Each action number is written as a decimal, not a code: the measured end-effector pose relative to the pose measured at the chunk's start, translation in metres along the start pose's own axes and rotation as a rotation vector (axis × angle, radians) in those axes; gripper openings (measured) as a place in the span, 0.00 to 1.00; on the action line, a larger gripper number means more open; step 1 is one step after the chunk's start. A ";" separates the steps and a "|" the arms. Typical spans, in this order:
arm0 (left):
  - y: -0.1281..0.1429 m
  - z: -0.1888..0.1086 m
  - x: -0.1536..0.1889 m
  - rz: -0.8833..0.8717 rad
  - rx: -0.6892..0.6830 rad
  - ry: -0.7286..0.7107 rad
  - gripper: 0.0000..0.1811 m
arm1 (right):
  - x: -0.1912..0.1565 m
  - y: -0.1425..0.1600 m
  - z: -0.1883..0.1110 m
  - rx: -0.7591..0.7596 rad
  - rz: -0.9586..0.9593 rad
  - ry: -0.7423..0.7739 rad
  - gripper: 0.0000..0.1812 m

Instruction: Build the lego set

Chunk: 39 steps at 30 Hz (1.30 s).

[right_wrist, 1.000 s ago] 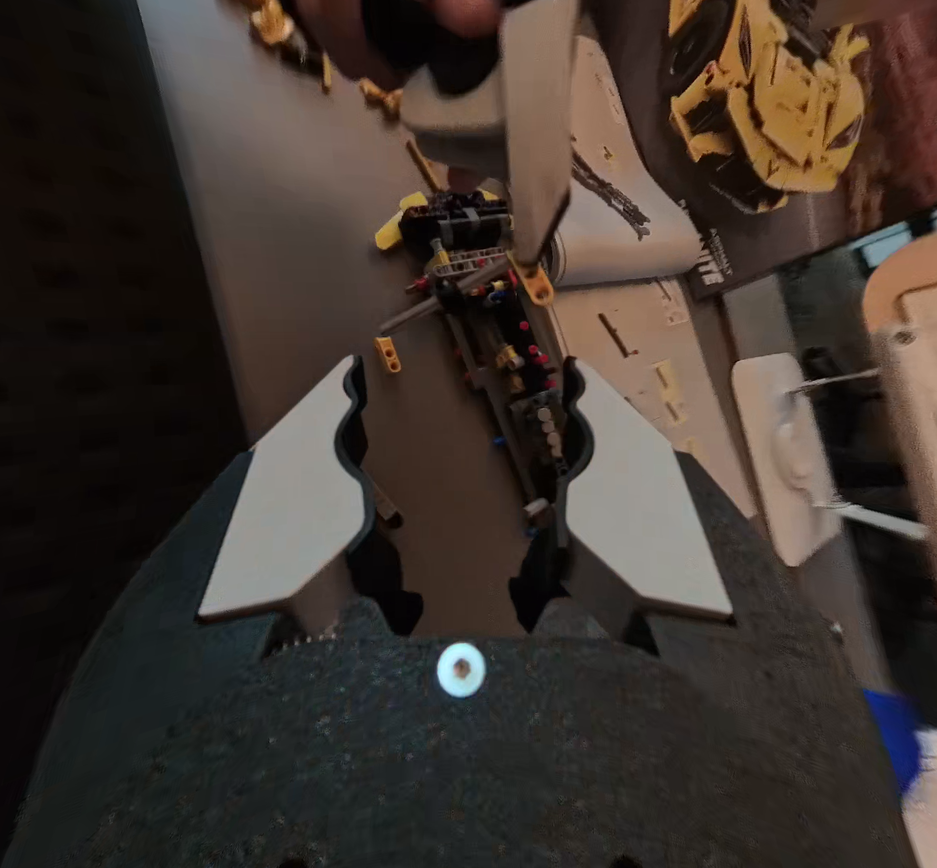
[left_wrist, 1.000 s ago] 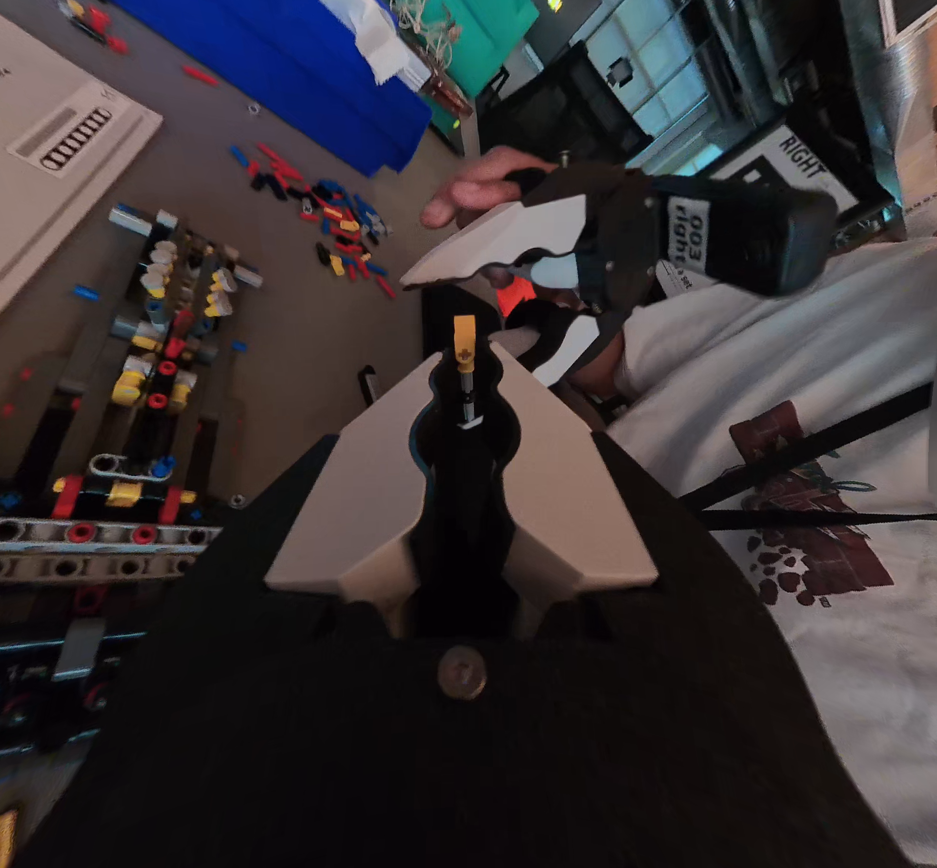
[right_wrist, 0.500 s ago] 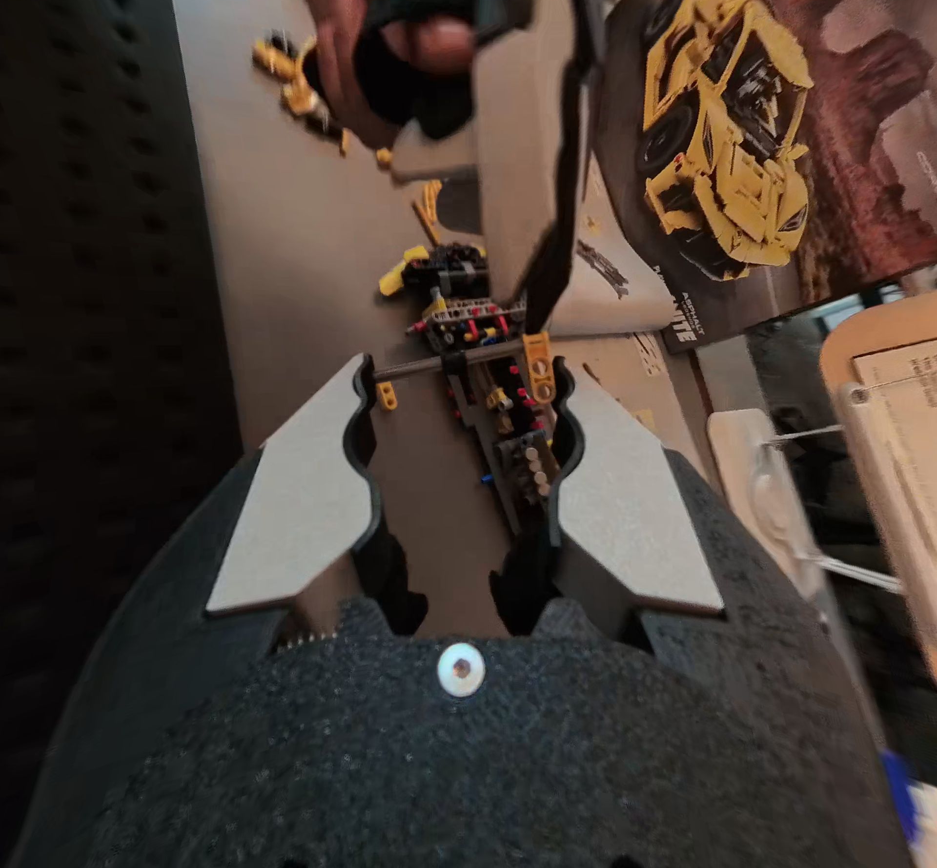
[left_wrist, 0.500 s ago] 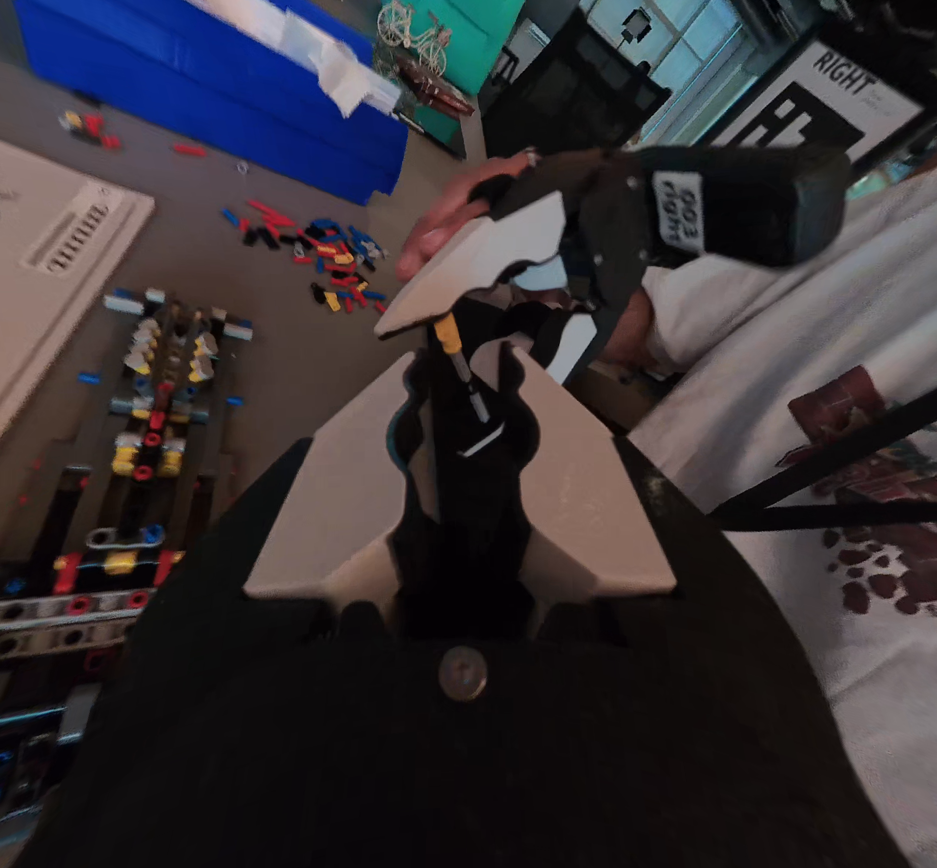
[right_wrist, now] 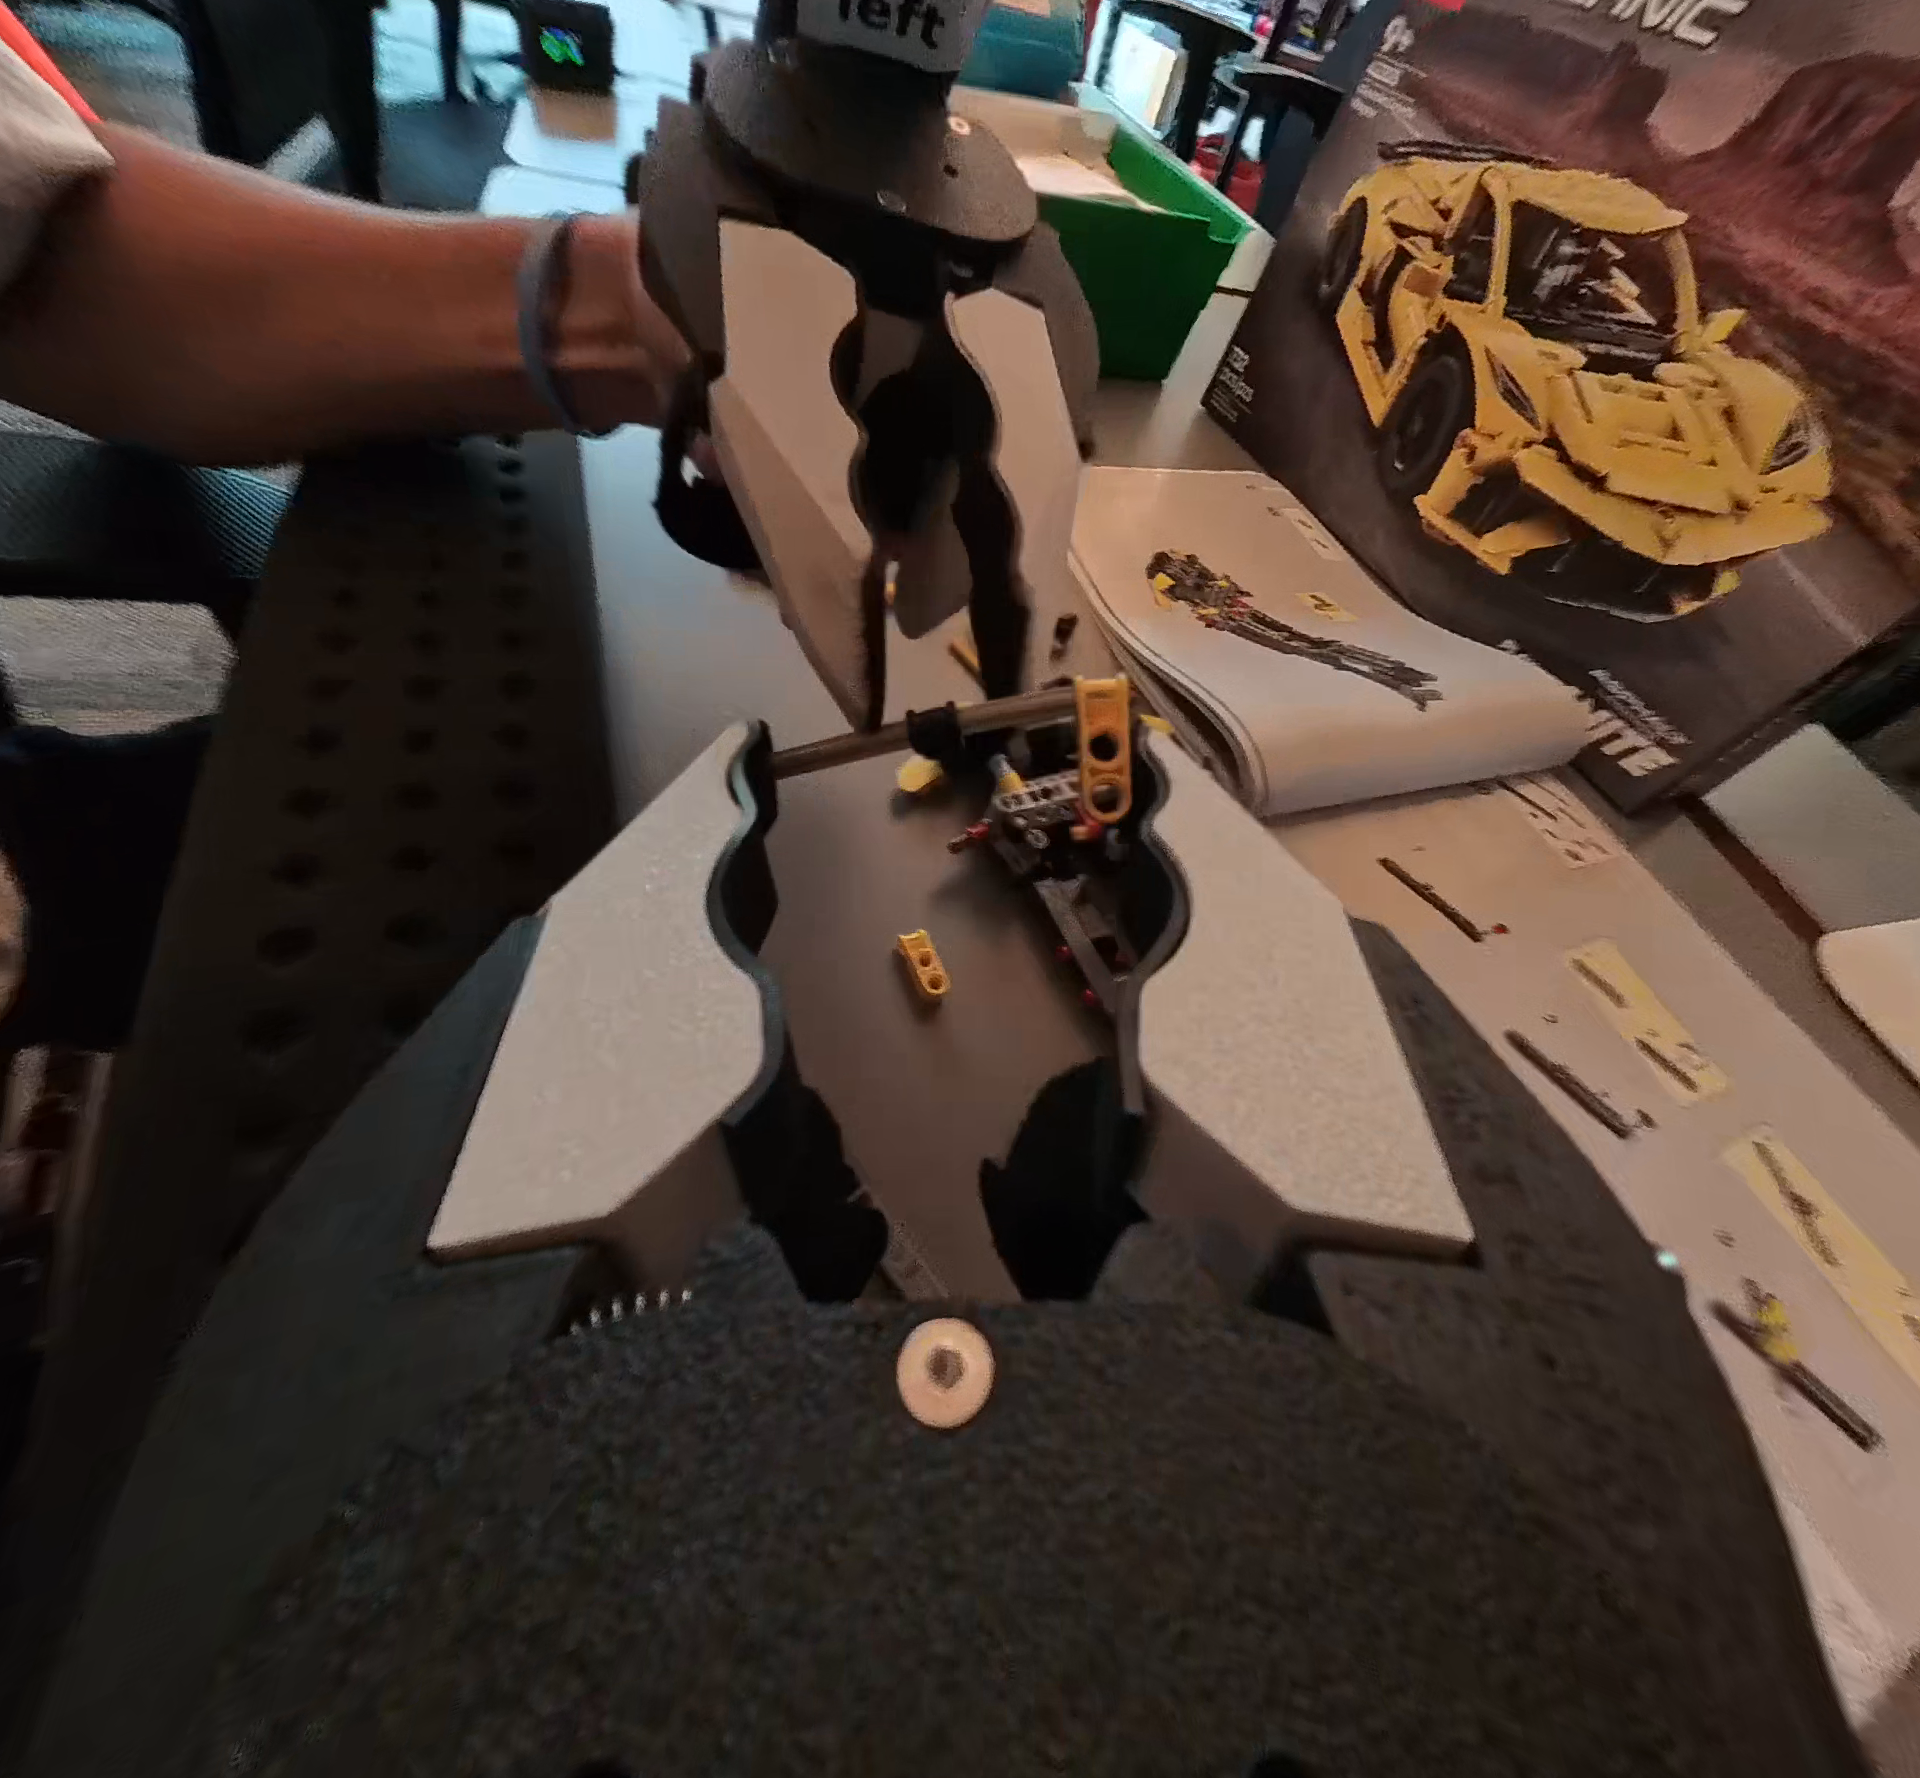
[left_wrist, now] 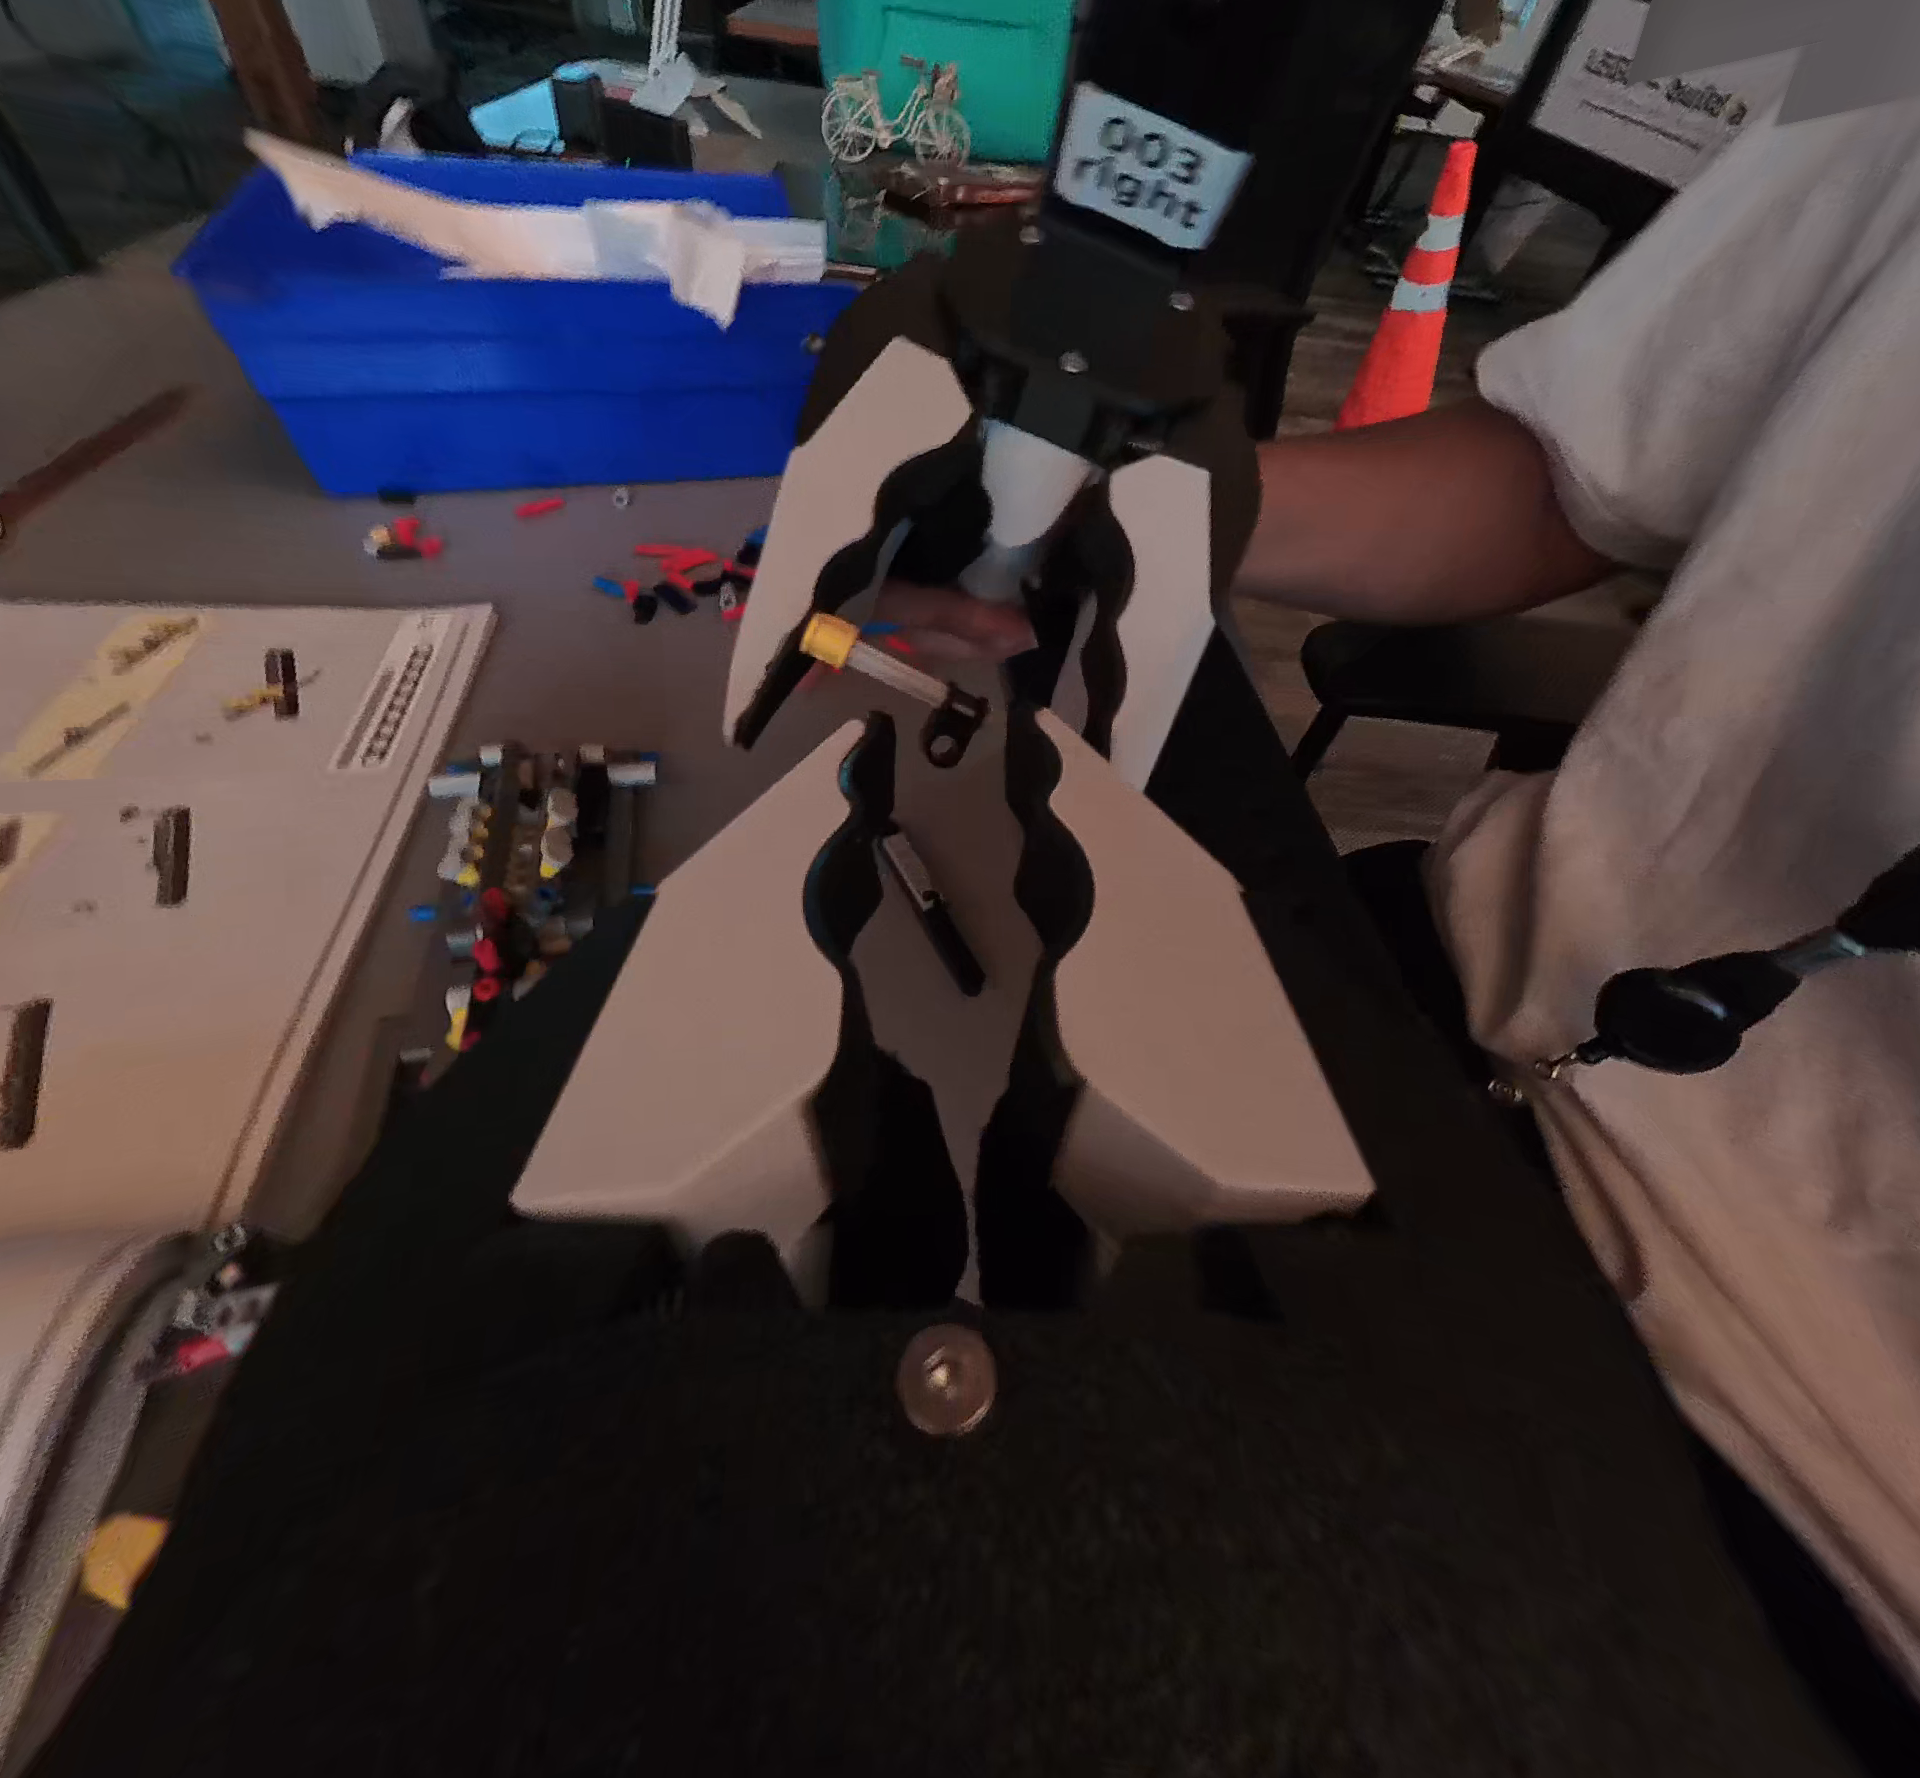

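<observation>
Two hand-held grippers face each other above a grey table [right_wrist: 675,585], sharing a small part. The right gripper [right_wrist: 956,741] has its fingers spread wide, and a grey axle [right_wrist: 831,749] spans the gap tip to tip, apparently pinned end to end. A yellow beam [right_wrist: 1101,752] sits on one end and a black connector [right_wrist: 932,726] sits partway along. The left gripper [left_wrist: 951,731] has its fingers parted wider than the connector, straddling it and gripping nothing. The half-built chassis [right_wrist: 1049,835] lies on the table just below, beside the open manual [right_wrist: 1299,648]. A spare yellow piece [right_wrist: 923,965] lies nearby. To do this handover well, the right should probably keep the axle level and squeeze straight along it so it cannot pop out sideways. The left should stay close until the hold is sure. Finger edges hide both axle ends, so true contact is hard to confirm.
</observation>
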<state>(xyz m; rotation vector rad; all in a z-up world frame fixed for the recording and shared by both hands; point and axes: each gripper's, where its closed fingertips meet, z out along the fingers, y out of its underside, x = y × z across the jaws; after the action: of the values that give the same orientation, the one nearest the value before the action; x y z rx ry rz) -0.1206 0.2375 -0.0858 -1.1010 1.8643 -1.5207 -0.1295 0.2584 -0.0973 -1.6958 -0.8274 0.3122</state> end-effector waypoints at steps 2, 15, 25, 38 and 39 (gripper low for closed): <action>0.005 -0.003 -0.014 -0.123 -0.002 -0.033 0.15 | 0.009 0.005 0.003 -0.027 -0.043 0.074 0.37; 0.014 0.010 -0.020 -0.470 0.074 0.077 0.02 | 0.036 0.013 0.009 -0.092 -0.228 0.392 0.38; 0.033 0.007 -0.029 0.267 -0.167 -0.262 0.01 | 0.027 0.008 -0.032 0.067 0.337 -0.037 0.23; 0.042 0.015 -0.053 0.747 -0.324 -0.581 0.01 | 0.032 0.026 -0.022 0.041 0.448 0.067 0.13; 0.041 0.014 -0.054 0.771 -0.330 -0.593 0.01 | 0.030 0.028 -0.023 0.036 0.445 0.064 0.13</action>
<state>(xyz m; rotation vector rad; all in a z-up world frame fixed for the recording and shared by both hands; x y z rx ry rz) -0.0913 0.2762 -0.1351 -0.7011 1.8045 -0.4080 -0.0843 0.2596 -0.1098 -1.8361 -0.3869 0.5683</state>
